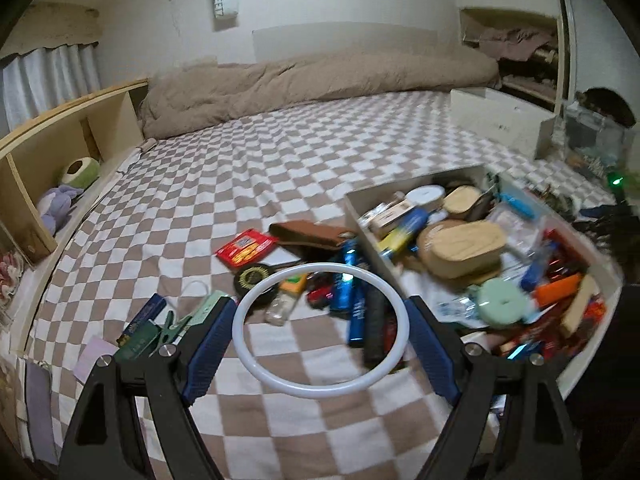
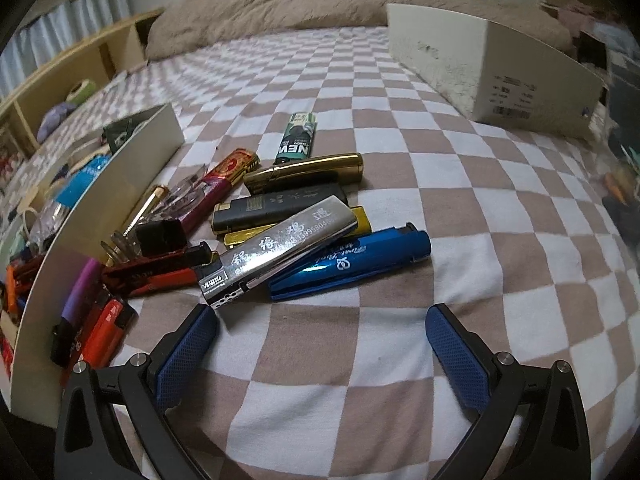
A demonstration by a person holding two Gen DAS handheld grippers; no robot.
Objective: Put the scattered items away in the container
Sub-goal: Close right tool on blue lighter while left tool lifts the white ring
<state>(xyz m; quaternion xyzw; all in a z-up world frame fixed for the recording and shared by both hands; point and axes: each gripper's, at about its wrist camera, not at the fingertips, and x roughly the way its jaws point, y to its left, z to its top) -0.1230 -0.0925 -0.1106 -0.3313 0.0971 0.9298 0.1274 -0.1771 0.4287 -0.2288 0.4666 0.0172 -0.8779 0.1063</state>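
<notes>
Between left fingers [image 1: 216, 344], white ring [image 1: 320, 330]

From my left wrist camera I count one white ring [image 1: 320, 330], one red packet [image 1: 247, 247], one brown wallet [image 1: 310, 234] and one green clip [image 1: 170, 326]. From my right wrist camera I count two white boxes, one at left [image 2: 120, 196] and one at right [image 2: 492, 80]; beside the left box lie lighters, about ten, among them one silver [image 2: 280, 246] and one blue [image 2: 352, 266].
</notes>
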